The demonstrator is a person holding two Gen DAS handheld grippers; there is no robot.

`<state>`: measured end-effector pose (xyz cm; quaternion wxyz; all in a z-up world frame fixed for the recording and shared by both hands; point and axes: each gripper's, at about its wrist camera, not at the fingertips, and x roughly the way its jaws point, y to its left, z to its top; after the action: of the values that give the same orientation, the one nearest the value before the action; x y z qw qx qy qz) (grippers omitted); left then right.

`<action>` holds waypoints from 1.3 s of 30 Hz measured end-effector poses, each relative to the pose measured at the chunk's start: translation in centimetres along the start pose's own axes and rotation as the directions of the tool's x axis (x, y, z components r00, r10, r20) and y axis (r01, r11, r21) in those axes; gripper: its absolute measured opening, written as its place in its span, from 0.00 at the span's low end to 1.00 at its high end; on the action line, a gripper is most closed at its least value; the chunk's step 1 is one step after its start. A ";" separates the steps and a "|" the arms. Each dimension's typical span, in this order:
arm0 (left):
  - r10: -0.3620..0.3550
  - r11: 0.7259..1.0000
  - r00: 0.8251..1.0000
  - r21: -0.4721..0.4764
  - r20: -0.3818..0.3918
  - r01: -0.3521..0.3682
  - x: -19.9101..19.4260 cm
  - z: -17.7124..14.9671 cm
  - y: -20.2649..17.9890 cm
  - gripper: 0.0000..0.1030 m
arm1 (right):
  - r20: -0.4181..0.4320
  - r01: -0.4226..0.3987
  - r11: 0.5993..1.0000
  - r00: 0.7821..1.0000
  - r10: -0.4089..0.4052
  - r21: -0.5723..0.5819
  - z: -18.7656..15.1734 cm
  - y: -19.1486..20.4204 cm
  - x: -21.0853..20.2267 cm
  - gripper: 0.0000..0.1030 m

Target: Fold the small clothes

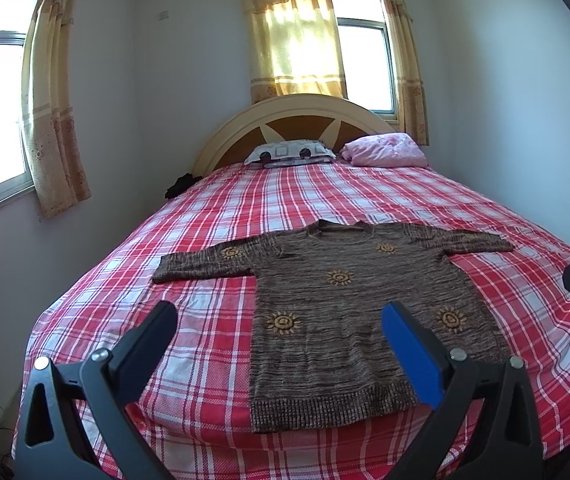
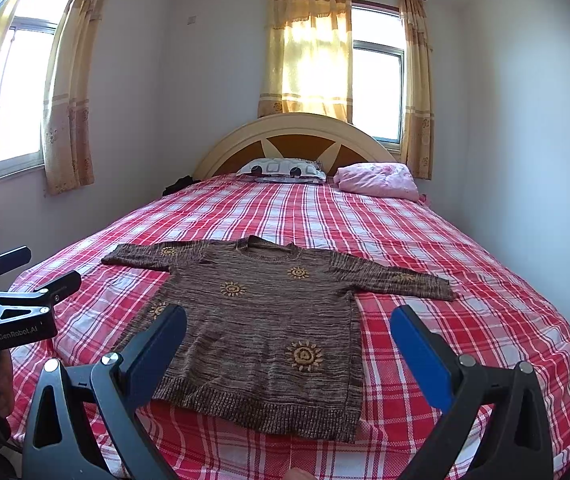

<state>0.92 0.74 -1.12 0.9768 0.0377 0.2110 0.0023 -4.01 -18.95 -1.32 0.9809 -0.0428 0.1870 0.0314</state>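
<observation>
A brown sweater (image 1: 337,312) lies flat, sleeves spread, on the plaid bed (image 1: 213,216). The left claw (image 1: 279,320) and right claw (image 2: 289,322) both hover above it, fingers apart and empty.

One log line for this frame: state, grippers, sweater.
stage: pre-fold | left gripper: open, empty | right gripper: open, empty | brown knit sweater: flat, sleeves spread, on red plaid bed

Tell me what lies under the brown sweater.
The brown sweater lies flat, sleeves spread, on the red plaid bedsheet, which shows all around it. Anything directly beneath the knit is covered and cannot be seen.
</observation>
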 end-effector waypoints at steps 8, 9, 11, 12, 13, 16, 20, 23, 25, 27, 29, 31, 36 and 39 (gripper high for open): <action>0.001 1.000 1.000 -0.001 0.001 -0.001 0.0 0.0 0.1 1.00 | -0.004 -0.002 1.000 1.000 0.002 -0.002 0.0 0.0 0.0 0.99; 0.001 1.000 1.000 -0.001 0.001 -0.001 0.0 0.0 0.1 1.00 | -0.003 -0.002 1.000 1.000 0.002 -0.001 0.0 0.0 0.0 0.99; 0.001 1.000 1.000 -0.002 0.001 -0.001 -0.1 0.0 0.1 1.00 | -0.005 -0.004 1.000 1.000 0.004 -0.001 -0.1 0.0 0.0 0.99; 0.002 1.000 1.000 -0.003 0.002 -0.002 -0.1 0.0 0.1 1.00 | -0.005 -0.003 1.000 1.000 0.003 -0.001 -0.1 0.0 0.0 0.99; 0.003 1.000 1.000 -0.003 0.002 -0.003 -0.1 0.0 0.2 1.00 | -0.004 -0.003 1.000 1.000 0.003 -0.001 -0.1 0.0 0.0 0.99; 0.002 1.000 1.000 -0.003 0.002 -0.002 -0.1 0.0 0.2 1.00 | -0.005 -0.003 1.000 1.000 0.003 -0.001 -0.1 0.0 0.0 0.99; 0.002 1.000 1.000 -0.004 0.003 -0.002 -0.1 0.0 0.2 1.00 | -0.007 -0.004 1.000 1.000 0.004 -0.002 -0.1 0.1 0.0 0.99; 0.003 1.000 1.000 -0.003 0.002 -0.003 -0.1 0.0 0.2 1.00 | -0.008 -0.004 1.000 1.000 0.004 -0.001 -0.1 0.1 0.0 0.99; 0.004 1.000 1.000 -0.005 0.002 -0.004 -0.1 0.0 0.4 1.00 | -0.007 -0.004 1.000 1.000 0.004 0.002 -0.1 0.1 0.0 0.99; 0.003 1.000 1.000 -0.006 0.001 -0.003 -0.1 0.0 0.5 1.00 | -0.008 -0.003 1.000 1.000 0.003 -0.001 -0.1 0.2 0.1 0.99; 0.005 1.000 1.000 -0.007 0.000 -0.005 -0.1 0.0 0.5 1.00 | -0.008 -0.004 1.000 1.000 0.004 -0.001 -0.1 0.2 0.1 0.99; 0.005 1.000 1.000 -0.007 0.000 -0.005 -0.1 0.0 0.5 1.00 | -0.008 -0.004 1.000 1.000 0.004 -0.001 -0.1 0.1 0.1 0.99; 0.005 1.000 1.000 -0.007 -0.001 -0.005 -0.1 0.1 0.6 1.00 | -0.009 -0.006 1.000 1.000 0.006 -0.001 -0.3 0.1 0.2 0.99; 0.007 1.000 1.000 -0.006 -0.002 -0.007 0.0 0.1 0.6 1.00 | -0.011 -0.006 1.000 1.000 0.006 -0.002 -0.3 0.1 0.3 0.99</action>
<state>0.94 1.34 -0.97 0.9766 0.0357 0.2119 0.0062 -3.83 -18.88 -1.71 0.9798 -0.0434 0.1923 0.0342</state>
